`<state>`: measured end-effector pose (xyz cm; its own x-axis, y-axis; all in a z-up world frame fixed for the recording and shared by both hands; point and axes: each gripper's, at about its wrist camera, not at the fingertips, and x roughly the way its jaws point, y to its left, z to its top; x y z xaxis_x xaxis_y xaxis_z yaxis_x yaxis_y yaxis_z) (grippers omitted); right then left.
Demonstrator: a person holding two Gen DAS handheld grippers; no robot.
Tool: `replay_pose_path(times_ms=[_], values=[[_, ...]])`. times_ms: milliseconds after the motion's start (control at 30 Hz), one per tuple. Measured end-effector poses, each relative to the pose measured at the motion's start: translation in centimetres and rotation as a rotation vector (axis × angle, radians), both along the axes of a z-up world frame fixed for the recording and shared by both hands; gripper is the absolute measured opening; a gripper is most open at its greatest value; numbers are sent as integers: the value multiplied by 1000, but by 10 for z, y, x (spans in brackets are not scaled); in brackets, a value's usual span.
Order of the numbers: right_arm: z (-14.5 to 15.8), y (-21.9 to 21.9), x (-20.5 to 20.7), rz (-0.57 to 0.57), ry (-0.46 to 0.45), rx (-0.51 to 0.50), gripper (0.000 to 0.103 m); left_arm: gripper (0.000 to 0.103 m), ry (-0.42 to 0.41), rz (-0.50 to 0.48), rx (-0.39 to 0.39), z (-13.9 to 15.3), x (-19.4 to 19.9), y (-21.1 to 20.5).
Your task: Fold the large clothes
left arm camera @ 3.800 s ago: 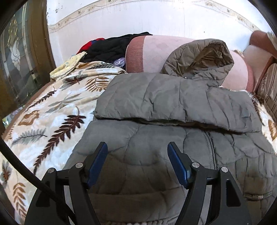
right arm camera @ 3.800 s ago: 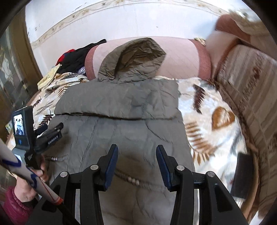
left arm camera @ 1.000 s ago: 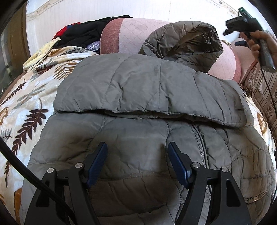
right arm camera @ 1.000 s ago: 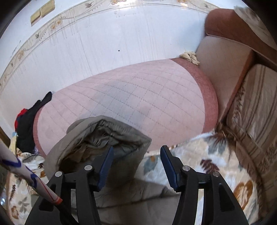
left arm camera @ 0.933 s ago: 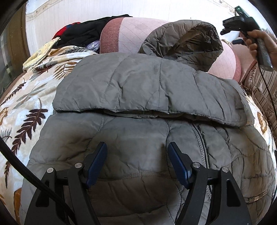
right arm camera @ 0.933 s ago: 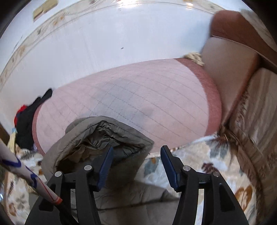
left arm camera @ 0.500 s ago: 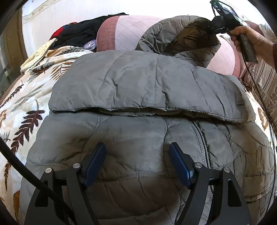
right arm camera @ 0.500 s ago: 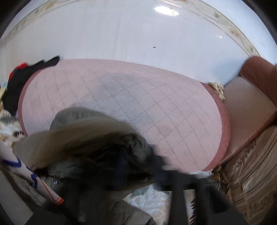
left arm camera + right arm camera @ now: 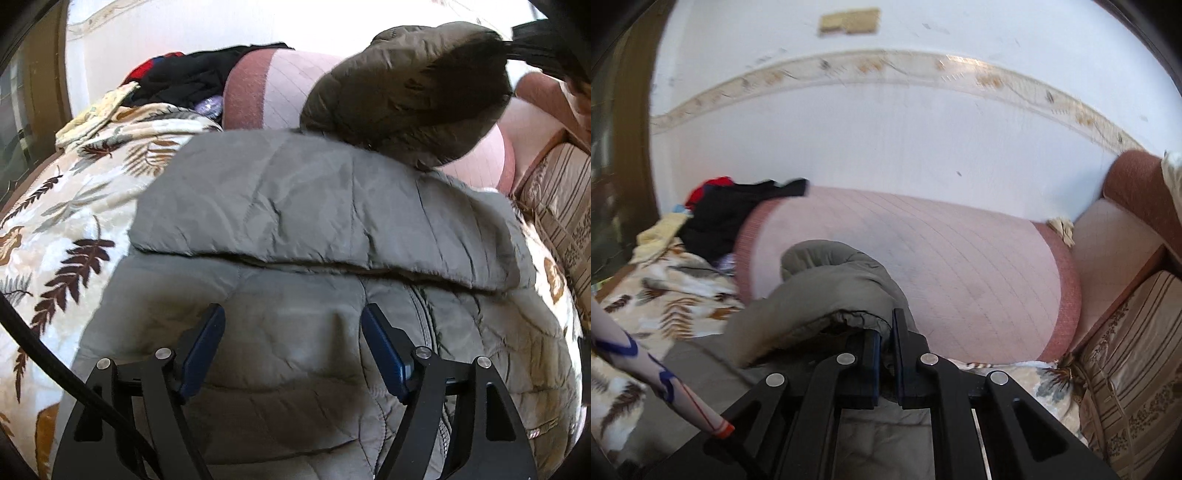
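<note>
The quilted jacket [image 9: 332, 258] is lying sleeves-folded on the leaf-print blanket [image 9: 66, 229]. The right gripper [image 9: 885, 332] is pinching the hood [image 9: 827, 280] rim thinly; a slip is likely. The left gripper [image 9: 293, 332] is hovering unclosed, pinning nothing, so the folds risk shifting.

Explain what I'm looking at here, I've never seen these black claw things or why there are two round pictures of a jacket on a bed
A person holds a two-finger gripper in each hand, and each gripper carries a wide-angle camera looking along its fingers, hence two round pictures. The left camera shows the left gripper open above a grey padded jacket spread on a leaf-print blanket. The sleeves are folded across the chest. The right camera shows the right gripper shut on the edge of the jacket's hood, which is raised in front of a pink bolster. A pile of dark clothes lies at the bolster's far end.
</note>
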<state>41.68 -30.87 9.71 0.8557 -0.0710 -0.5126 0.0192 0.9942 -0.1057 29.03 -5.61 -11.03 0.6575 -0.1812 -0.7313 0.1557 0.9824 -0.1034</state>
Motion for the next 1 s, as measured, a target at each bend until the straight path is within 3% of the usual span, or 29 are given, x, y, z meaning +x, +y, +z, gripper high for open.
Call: replay_pose_path(times_ms=[133, 233, 400, 467, 600, 700, 833, 1000], values=[[7, 23, -42, 45, -14, 22, 5, 75, -47, 25, -39, 16, 4, 18], [-5, 40, -83, 72, -19, 46, 5, 75, -99, 65, -65, 29, 9, 37], [-56, 68, -147, 117, 7, 43, 5, 75, -140, 143, -117, 42, 28, 67], [-90, 77, -165, 124, 41, 25, 4, 75, -150, 155, -124, 49, 35, 72], [-158, 90, -176, 132, 138, -45, 4, 75, -175, 168, -136, 63, 41, 70], [-196, 91, -171, 135, 195, -81, 4, 75, -159, 114, -117, 62, 45, 49], [-221, 82, -158, 122, 262, -44, 5, 75, -152, 38, -38, 52, 42, 22], [-232, 79, -156, 128, 309, -4, 7, 75, -143, 52, -2, 50, 31, 24]])
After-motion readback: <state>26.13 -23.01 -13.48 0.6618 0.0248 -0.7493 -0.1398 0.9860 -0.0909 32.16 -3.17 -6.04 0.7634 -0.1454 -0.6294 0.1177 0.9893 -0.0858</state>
